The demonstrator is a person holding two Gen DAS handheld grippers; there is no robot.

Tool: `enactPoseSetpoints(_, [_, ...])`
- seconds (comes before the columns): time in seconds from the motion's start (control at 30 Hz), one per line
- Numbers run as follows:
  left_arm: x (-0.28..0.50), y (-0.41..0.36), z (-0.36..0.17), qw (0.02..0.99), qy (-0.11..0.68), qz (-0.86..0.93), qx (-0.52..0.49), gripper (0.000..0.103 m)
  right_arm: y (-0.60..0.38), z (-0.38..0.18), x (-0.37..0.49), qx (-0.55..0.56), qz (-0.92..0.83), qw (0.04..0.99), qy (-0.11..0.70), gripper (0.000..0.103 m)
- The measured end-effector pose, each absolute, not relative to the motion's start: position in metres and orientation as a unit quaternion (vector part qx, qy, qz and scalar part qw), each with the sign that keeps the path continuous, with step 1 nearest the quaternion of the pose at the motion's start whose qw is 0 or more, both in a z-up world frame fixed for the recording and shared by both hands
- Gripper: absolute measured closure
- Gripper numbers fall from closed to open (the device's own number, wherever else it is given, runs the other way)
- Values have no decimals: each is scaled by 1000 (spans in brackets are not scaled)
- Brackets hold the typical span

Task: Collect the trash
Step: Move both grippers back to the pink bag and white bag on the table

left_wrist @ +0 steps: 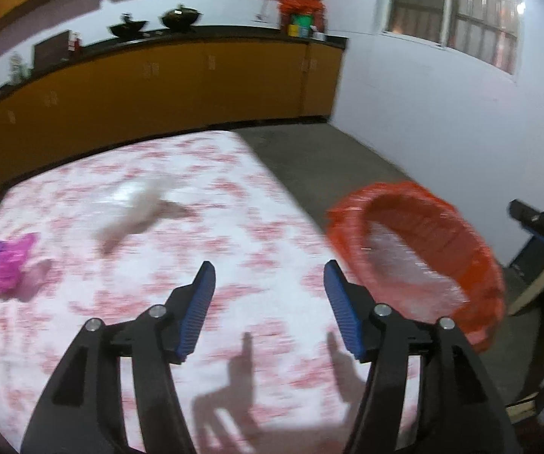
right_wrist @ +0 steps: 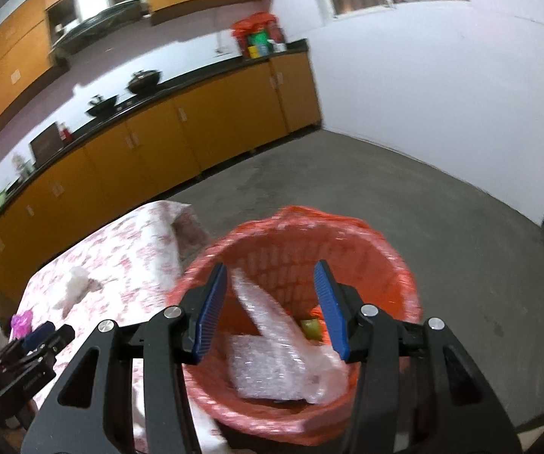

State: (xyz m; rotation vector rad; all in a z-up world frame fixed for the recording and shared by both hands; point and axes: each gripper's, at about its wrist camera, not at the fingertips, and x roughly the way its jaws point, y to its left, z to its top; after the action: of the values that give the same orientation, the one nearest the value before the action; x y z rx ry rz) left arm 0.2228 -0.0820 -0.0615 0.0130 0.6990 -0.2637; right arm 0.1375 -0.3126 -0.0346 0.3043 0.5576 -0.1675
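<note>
Nearest in the left wrist view, the left gripper (left_wrist: 268, 287) hangs over the table (left_wrist: 279, 234) with its blue pads spread apart and nothing between them; its forked shadow falls on the flowered cloth just below. In the right wrist view, the right gripper (right_wrist: 270, 283) is likewise released and empty, poised directly above the mouth of the bin (right_wrist: 404, 276), which stands on the floor against the table's edge and is lined with an orange bag. Inside the bin lie sheets of bubble wrap (right_wrist: 264, 363) and a small yellow-green scrap (right_wrist: 309, 327), so part of the collecting appears done.

Farther out on the table, two pieces remain: a pale crumpled wrapper (left_wrist: 139, 212) near the middle, blurred, and a pink crumpled piece (left_wrist: 7, 265) toward the left edge. They lie well apart from each other and from the bin.

Beyond the table run the orange cabinets (left_wrist: 158, 87), with two dark pans on the counter top.

The step in hand reads as the interval after a drop, with both tools free. The next move probably calls for the left gripper to travel out across the cloth, settle its pads either side of the pale wrapper, and close on it lightly, since so thin a piece may slide or flatten.
</note>
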Motion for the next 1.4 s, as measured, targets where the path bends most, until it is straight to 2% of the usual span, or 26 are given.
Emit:
enactPoseSetpoints(0.13, [221,-35,-60,938,337,-74,13,37,-280,-27,149,125,-38,953,275,48])
enactPoseSetpoints(0.4, [221,86,-58,942,330,61,-27,24,-200,-23,181,84,44,953,287,35])
enactPoseSetpoints(0.53, [217,131,-58,940,323,102,-45,19,-156,-24,201,64,85,949,297,33])
enactPoseSetpoints(0.63, [215,159,-60,937,322,123,-61,17,-116,-25,220,42,108,947,300,24])
enactPoseSetpoints(0.87, [225,202,-66,930,323,142,-101,16,-60,-42,261,22,129,939,319,23])
enactPoseSetpoints(1.1, [255,216,-77,923,336,139,-123,16,-40,-61,300,56,130,932,334,23])
enactPoseSetpoints(1.4, [287,221,-93,916,359,120,-131,16,-16,-86,343,48,123,924,358,23])
